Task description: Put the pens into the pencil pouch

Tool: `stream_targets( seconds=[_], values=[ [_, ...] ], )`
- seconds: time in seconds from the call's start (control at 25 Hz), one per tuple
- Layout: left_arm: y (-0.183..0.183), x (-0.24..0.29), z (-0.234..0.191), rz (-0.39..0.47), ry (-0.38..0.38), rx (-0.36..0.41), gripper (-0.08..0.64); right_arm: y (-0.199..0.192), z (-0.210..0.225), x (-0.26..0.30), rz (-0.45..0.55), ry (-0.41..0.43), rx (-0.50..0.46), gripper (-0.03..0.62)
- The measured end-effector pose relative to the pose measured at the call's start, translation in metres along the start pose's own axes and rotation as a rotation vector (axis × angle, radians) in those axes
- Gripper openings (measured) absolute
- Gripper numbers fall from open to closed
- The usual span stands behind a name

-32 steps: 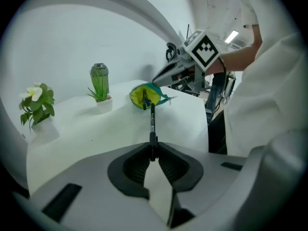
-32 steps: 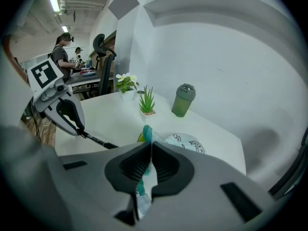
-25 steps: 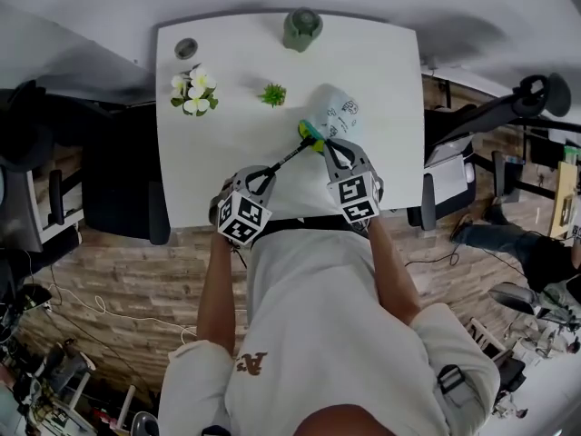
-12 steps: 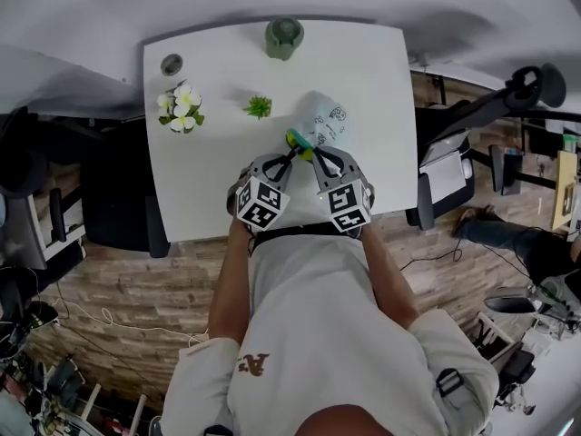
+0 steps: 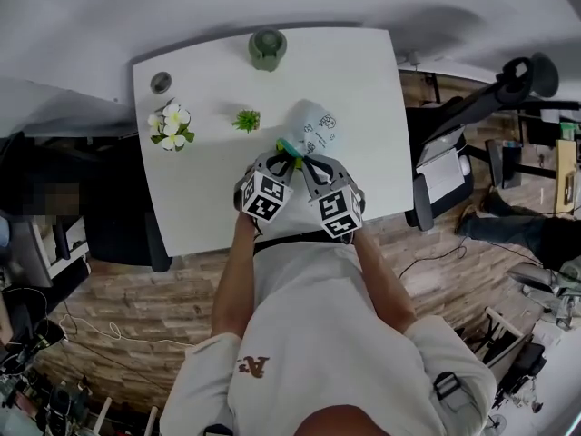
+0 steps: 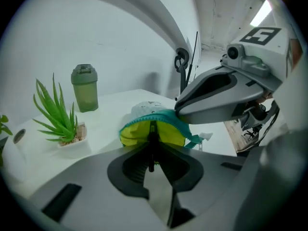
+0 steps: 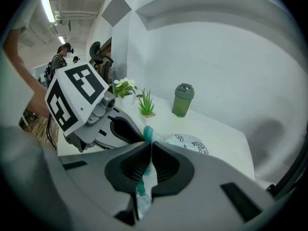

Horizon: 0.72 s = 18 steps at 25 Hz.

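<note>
- The white table (image 5: 204, 198) is standing against a pale wall, on brick-patterned flooring (image 5: 136, 316), with an office chair (image 5: 490, 98) at its right side.
- A green shaker bottle (image 5: 267, 48), a flower pot (image 5: 170, 123) and a small leafy plant (image 5: 245, 120) are sitting along the far half.
- The pencil pouch (image 5: 313, 125) is lying mid-table. Its teal-zipped mouth is gaping open toward me, and its yellow lining is showing.
- My left gripper (image 6: 153, 153) is clamping a black pen (image 6: 152, 136), jaws nearly together, and the pen's far end is reaching into the mouth.
- My right gripper (image 7: 148, 150) is pinching the pouch's zipper edge, jaws fully closed on the fabric.
</note>
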<state>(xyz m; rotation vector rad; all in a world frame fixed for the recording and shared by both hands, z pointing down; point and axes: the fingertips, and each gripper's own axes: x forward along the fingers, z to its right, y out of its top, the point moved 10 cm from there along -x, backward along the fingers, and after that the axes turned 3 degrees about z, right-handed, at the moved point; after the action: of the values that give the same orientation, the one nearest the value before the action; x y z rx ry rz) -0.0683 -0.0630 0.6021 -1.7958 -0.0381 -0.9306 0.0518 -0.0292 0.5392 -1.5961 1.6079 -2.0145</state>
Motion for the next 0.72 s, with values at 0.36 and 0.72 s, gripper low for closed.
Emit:
stream_targets(
  seconds=[0.36, 0.72],
  values=[
    [-0.014, -0.01, -0.006, 0.01, 0.058, -0.042, 0.101, -0.011, -0.004, 0.01, -0.019, 0.001, 0.012, 0.014],
    [-0.013, -0.069, -0.014, 0.108, 0.193, -0.088, 0.161, -0.012, -0.009, 0.002, 0.035, -0.033, 0.047, 0.063]
  ],
)
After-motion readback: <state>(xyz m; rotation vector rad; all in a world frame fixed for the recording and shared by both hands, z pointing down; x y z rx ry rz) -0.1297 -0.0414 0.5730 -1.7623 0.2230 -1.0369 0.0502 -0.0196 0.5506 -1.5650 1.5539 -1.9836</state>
